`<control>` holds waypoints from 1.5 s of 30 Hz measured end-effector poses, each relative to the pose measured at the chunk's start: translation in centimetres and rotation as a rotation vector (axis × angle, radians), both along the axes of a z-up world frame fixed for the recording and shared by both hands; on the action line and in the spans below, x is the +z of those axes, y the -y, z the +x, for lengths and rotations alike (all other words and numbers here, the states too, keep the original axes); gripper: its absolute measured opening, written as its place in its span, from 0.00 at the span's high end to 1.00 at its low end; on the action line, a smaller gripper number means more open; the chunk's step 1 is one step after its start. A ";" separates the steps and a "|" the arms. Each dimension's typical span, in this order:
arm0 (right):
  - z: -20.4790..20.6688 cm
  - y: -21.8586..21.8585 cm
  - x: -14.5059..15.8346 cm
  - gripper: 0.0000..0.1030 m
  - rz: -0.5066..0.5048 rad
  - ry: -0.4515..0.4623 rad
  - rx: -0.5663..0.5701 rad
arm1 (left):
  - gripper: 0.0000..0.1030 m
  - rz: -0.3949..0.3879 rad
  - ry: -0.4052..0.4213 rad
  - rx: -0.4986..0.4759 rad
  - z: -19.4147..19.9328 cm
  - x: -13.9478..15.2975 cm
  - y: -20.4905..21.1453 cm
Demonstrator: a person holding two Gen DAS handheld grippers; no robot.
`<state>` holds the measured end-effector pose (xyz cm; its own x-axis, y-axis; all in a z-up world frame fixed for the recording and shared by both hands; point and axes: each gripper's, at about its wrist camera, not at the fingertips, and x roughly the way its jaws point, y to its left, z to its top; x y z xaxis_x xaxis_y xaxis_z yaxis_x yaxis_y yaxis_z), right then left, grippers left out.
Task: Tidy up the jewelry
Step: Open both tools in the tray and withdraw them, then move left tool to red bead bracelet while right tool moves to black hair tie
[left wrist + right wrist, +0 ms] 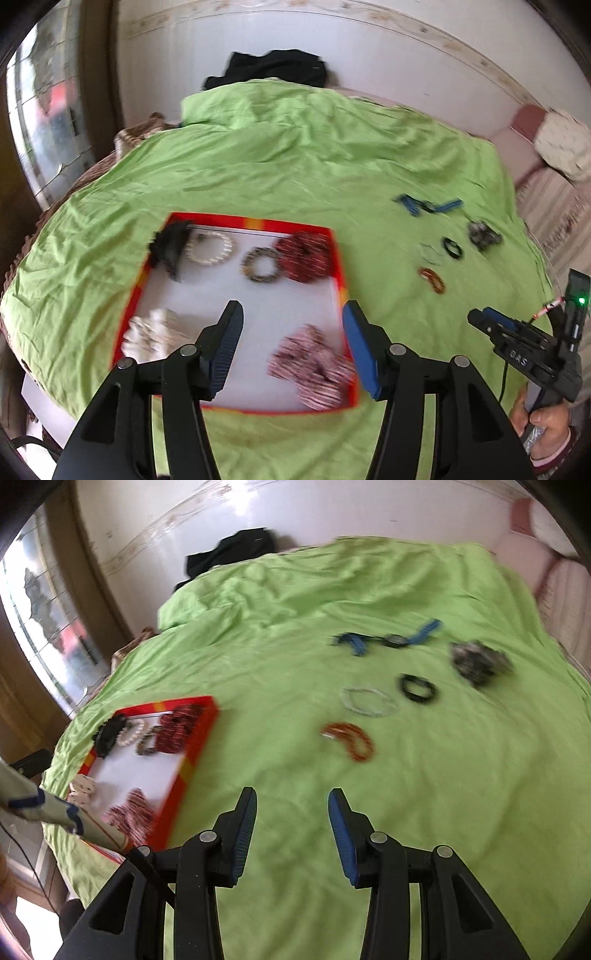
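Right tool (291,834): jaws apart, empty, above bare green bedsheet (424,794).
Left tool (293,347): jaws apart, empty, over red tray (338,266).
Loose jewelry: orange bracelet (349,740) lies on the bed ahead of the right tool, slightly right; clear and black bands sit beyond it.
Nearer hand: right.
Destination: tray, to the left.
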<state>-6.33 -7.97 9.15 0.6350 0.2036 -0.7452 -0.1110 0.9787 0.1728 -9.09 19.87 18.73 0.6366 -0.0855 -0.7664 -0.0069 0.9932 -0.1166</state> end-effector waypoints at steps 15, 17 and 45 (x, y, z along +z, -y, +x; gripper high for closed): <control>-5.5 13.0 -0.8 0.54 0.020 0.003 -0.213 | 0.43 0.031 -0.049 -0.142 -2.1 -1.2 11.4; -5.7 13.9 -1.1 0.54 0.016 0.001 -0.226 | 0.43 0.035 -0.062 -0.156 -1.9 -1.7 12.4; 0.5 17.5 -6.8 0.53 0.182 -0.007 -0.224 | 0.55 -0.144 -0.276 -0.151 19.5 -14.7 21.2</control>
